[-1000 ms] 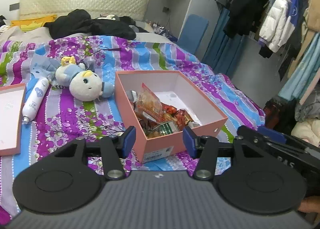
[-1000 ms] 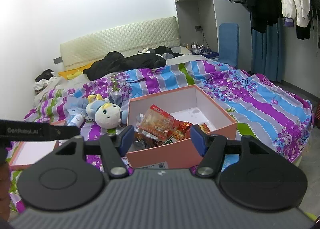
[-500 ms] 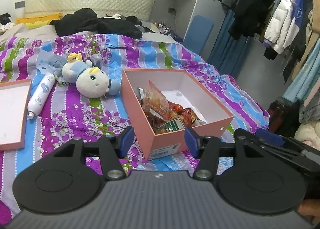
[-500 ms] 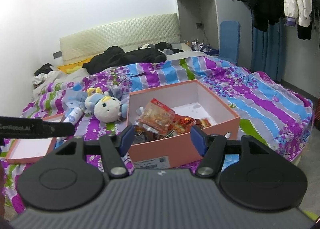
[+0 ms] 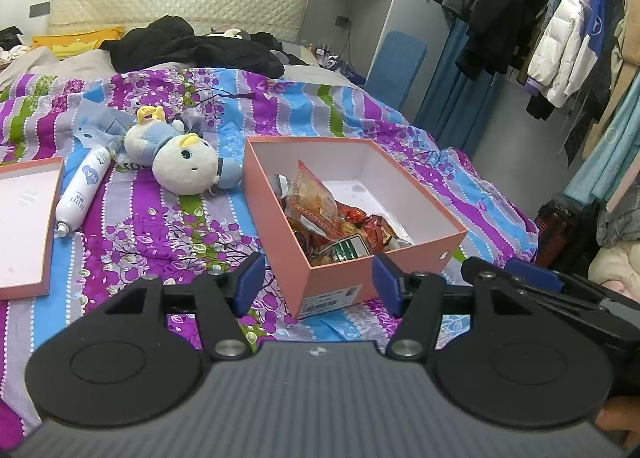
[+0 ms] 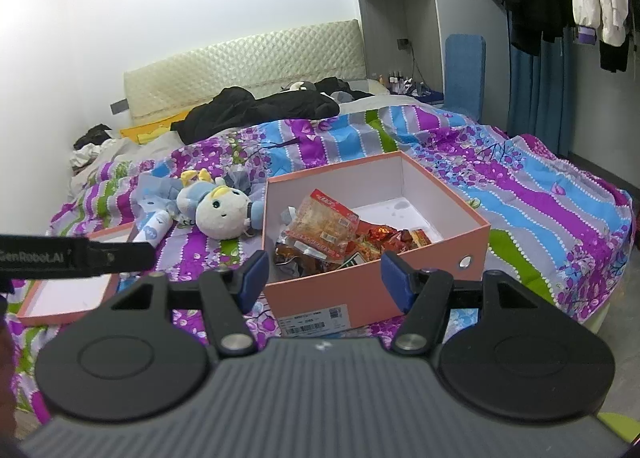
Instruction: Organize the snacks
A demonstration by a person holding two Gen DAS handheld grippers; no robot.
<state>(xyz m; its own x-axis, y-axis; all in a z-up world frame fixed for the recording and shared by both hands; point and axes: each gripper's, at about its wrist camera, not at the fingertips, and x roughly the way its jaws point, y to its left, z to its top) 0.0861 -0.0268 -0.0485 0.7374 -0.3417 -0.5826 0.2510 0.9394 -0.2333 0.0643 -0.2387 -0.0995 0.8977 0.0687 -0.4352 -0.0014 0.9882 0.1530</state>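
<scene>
Now, with your left gripper (image 5: 318, 282) opening empty and right gripper (image 6: 320, 282) wide and empty, reach ahead into the pink shoebox (image 5: 340, 282) for the topmost clear snack packet (image 5: 312, 198).

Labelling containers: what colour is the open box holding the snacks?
Salmon pink outside, white inside. The box shows best in the right wrist view.

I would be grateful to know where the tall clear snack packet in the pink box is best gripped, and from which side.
Grip the snack packet by its upper edge, coming from above. It stands tilted above the other wrappers, against the box's left wall, so only its top is free; the walls block any approach from the side. Neither claw holds anything.
</scene>
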